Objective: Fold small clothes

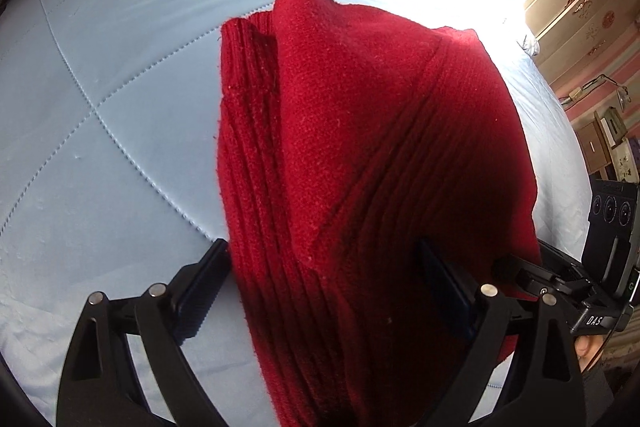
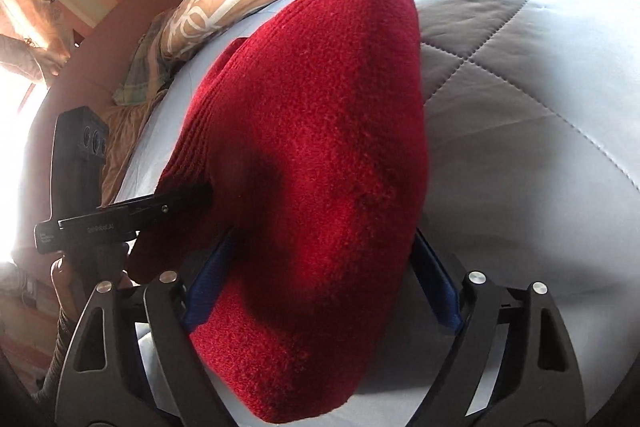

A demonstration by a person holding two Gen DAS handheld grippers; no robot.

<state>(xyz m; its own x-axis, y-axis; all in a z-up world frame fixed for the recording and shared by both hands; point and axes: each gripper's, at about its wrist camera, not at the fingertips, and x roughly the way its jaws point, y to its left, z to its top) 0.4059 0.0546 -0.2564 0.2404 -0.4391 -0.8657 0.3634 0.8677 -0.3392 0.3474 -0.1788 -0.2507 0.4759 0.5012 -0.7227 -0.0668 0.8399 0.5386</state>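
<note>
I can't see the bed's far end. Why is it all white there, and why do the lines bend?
Left wrist view: sunlight whites out the quilt at upper right; fisheye curves its stitching. Right wrist view: glare at top and left edge, a shadow patch on the red sweater.

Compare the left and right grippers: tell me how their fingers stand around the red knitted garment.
The left gripper shows one black ribbed pad clear of the red knitted garment, with its blue pad pressed into the cloth; the right gripper has blue pads on both sides, flanking the bundle. The left sees ribbed folded edges, the right a fuzzy plain face. Both stand spread wide over the pale blue quilted bedspread.
</note>
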